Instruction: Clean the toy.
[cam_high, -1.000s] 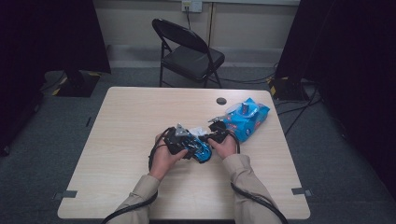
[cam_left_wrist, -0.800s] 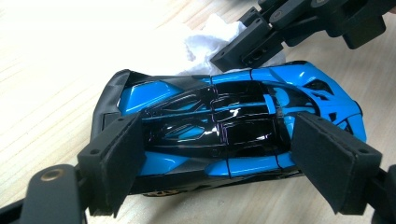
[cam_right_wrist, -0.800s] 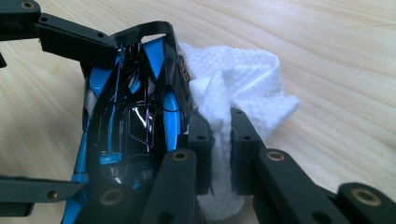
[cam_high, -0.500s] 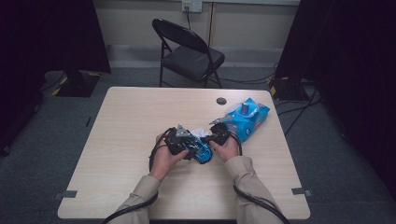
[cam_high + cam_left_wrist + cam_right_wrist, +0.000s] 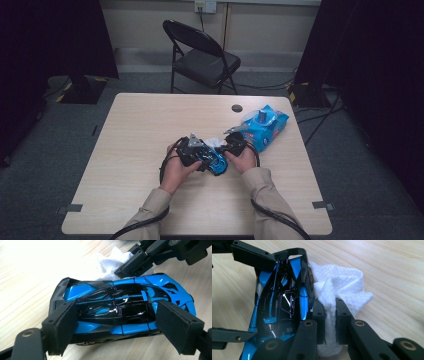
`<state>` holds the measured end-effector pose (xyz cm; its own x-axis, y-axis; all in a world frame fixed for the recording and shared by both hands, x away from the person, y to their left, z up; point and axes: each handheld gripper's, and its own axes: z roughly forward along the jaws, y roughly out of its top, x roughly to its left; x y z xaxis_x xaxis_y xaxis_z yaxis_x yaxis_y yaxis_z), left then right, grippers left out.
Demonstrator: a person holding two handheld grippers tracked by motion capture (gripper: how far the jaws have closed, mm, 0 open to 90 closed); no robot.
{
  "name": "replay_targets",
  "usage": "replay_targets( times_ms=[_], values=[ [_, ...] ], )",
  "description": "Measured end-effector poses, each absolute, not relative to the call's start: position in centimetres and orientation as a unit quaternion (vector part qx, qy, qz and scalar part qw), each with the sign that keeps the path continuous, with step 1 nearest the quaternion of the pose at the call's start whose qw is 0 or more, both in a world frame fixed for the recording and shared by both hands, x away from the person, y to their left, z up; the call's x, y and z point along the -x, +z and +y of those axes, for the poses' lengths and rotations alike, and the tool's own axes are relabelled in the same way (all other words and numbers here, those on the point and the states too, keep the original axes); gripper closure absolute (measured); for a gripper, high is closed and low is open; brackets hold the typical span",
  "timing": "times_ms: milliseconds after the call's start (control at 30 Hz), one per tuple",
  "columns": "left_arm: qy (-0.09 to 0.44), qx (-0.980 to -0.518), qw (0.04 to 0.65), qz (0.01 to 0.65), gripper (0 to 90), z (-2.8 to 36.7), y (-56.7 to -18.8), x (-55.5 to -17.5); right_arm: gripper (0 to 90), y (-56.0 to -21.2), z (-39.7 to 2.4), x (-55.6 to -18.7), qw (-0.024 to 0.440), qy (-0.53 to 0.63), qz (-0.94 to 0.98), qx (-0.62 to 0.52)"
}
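Blue and glossy black, the toy car (image 5: 120,312) sits just right of the table's (image 5: 130,150) middle, nearer the front edge than the back, clamped lengthwise between the pads of the left gripper (image 5: 125,327); the right gripper (image 5: 329,320) pinches a white wipe (image 5: 342,290) against the car's flank; this looks like mid-wipe, and the next stroke calls for steady holding while the wipe drags along the body. Pale wood-grain tabletop; a blue wipe packet (image 5: 265,127) by the far right corner; a folding chair (image 5: 200,57) beyond; grey carpet.
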<state>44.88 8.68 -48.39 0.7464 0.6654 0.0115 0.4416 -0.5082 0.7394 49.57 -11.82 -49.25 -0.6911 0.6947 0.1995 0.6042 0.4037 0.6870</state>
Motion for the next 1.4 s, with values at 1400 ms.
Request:
replay_targets(
  times_ms=[1400],
  values=[
    [0.15,-0.855,0.375,0.325,17.7,8.6,-48.4,-44.9,81.9,-49.2,-15.7,-46.8,0.061,0.388,0.836,-0.384]
  ],
)
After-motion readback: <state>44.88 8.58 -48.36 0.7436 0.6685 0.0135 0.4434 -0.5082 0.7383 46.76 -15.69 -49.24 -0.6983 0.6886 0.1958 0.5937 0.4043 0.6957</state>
